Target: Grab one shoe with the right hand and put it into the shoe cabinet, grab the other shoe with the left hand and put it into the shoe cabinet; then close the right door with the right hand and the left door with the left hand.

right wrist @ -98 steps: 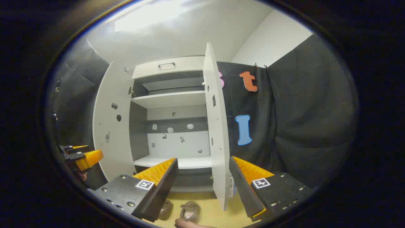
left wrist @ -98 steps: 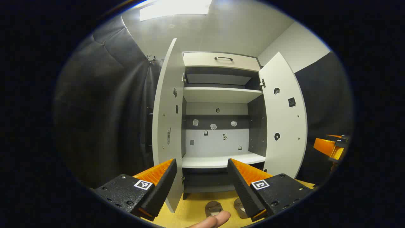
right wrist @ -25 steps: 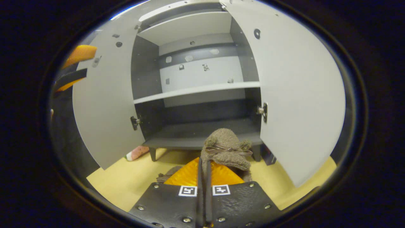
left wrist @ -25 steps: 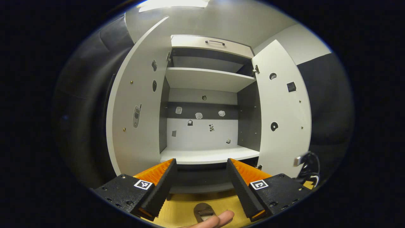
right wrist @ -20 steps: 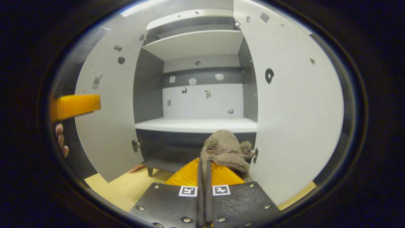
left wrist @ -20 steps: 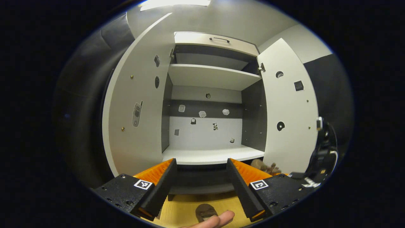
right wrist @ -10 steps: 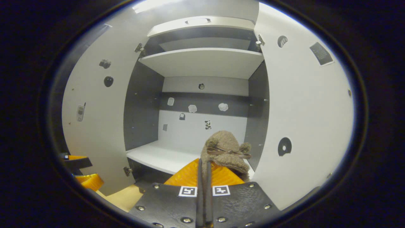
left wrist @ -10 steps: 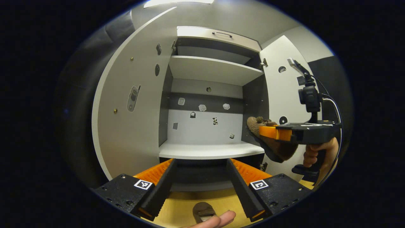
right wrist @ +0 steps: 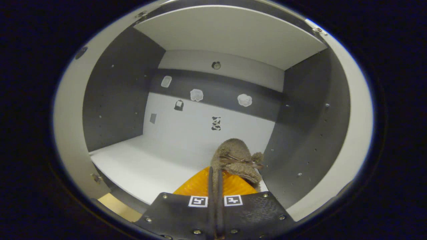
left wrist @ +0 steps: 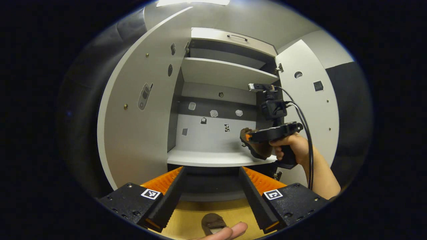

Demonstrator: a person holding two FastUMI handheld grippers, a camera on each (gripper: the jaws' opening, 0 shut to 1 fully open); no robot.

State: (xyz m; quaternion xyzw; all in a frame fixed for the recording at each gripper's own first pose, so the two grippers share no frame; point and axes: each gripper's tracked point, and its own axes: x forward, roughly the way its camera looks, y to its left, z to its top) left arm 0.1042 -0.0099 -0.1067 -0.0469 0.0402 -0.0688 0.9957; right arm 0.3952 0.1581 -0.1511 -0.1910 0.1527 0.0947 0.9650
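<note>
The right gripper (right wrist: 215,173), clamped on a shoe (right wrist: 237,159), holds it over the cabinet's shelf (right wrist: 146,163) for release; the left gripper (left wrist: 210,180) gapes above the other shoe (left wrist: 211,222), its likely next pickup.

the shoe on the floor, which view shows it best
The left gripper view: the shoe on the floor lies low between the open left tool's fingers, in front of the cabinet. The right gripper view faces the shelf instead.
</note>
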